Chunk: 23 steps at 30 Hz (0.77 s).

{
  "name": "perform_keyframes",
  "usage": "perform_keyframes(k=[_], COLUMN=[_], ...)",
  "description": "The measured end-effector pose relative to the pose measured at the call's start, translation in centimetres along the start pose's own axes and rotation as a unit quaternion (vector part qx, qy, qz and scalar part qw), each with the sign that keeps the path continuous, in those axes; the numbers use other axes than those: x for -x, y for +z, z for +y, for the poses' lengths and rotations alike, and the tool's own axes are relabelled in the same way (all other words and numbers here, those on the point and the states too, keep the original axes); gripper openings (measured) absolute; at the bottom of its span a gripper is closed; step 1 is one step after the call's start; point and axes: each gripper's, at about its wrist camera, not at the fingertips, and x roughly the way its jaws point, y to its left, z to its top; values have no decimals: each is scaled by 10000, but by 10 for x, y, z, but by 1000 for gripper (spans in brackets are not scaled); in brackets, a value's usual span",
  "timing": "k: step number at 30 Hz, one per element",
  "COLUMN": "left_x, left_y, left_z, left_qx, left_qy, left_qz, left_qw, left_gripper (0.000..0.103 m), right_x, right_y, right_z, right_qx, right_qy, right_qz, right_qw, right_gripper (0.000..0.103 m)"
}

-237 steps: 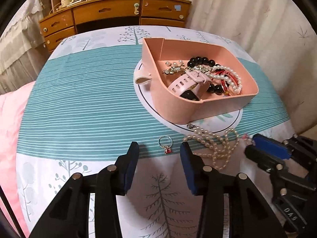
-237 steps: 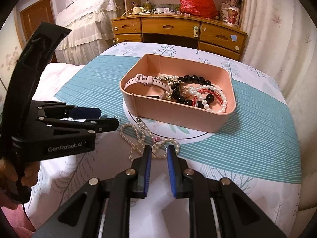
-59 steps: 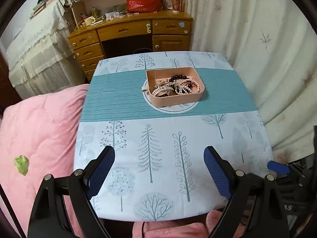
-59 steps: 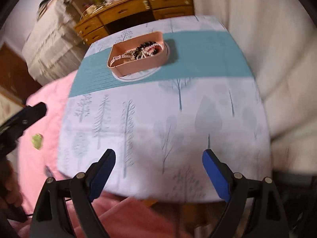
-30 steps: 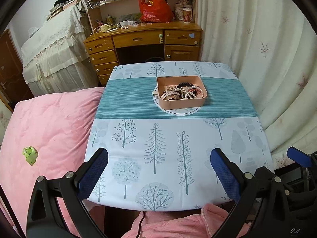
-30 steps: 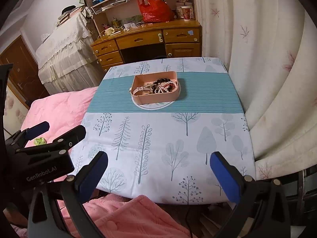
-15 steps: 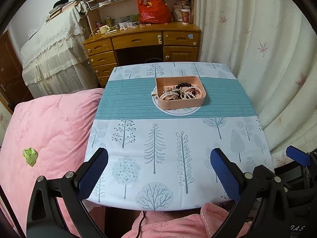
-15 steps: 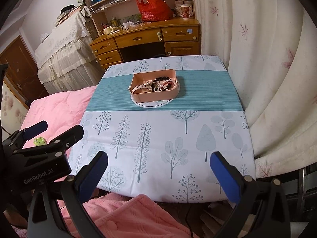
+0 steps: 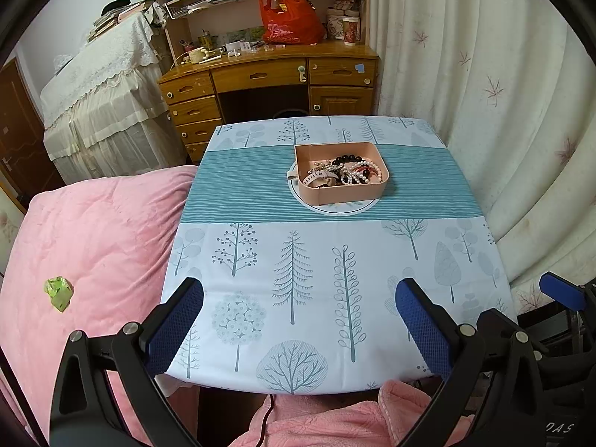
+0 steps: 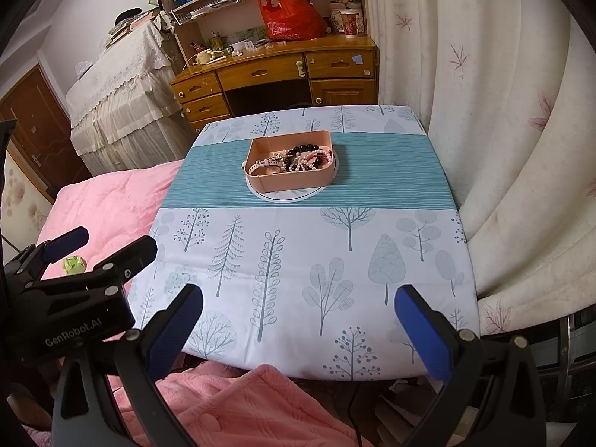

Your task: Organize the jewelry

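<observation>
A pink box (image 9: 341, 192) stands on the table (image 9: 298, 272) on the teal stripe of the cloth. It holds a pink watch, black beads, pearl strings and other jewelry (image 9: 344, 175). It also shows in the right wrist view (image 10: 290, 180). My left gripper (image 9: 298, 320) is wide open and empty, held off the near table edge, far from the box. My right gripper (image 10: 298, 320) is wide open and empty, also back from the near edge. The left gripper shows at the left of the right wrist view (image 10: 98, 249).
A pink quilt (image 9: 85, 253) with a small green scrap (image 9: 57, 292) lies left of the table. A wooden desk (image 9: 268, 85) with a red bag stands behind. White curtains (image 9: 503, 111) hang along the right. Pink fabric (image 10: 231, 406) lies below the near edge.
Since 7.9 s ago both grippers have drawn far back from the box and opened wide; the ring and pearl necklace no longer lie on the cloth. In the last second hardly anything moved.
</observation>
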Motion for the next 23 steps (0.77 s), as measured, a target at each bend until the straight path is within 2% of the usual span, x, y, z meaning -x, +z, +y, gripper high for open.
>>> perform_keyframes(k=[23], left_x=[5], left_y=[-1], left_z=[1], left_qx=[1], left_qy=[85], left_qz=[-25], left_qw=[10000], left_gripper=[102], right_x=[0], right_y=[0], right_z=[-1], right_qx=[8], right_qy=[-18], right_qz=[-2], right_qw=[10000], right_gripper=[103])
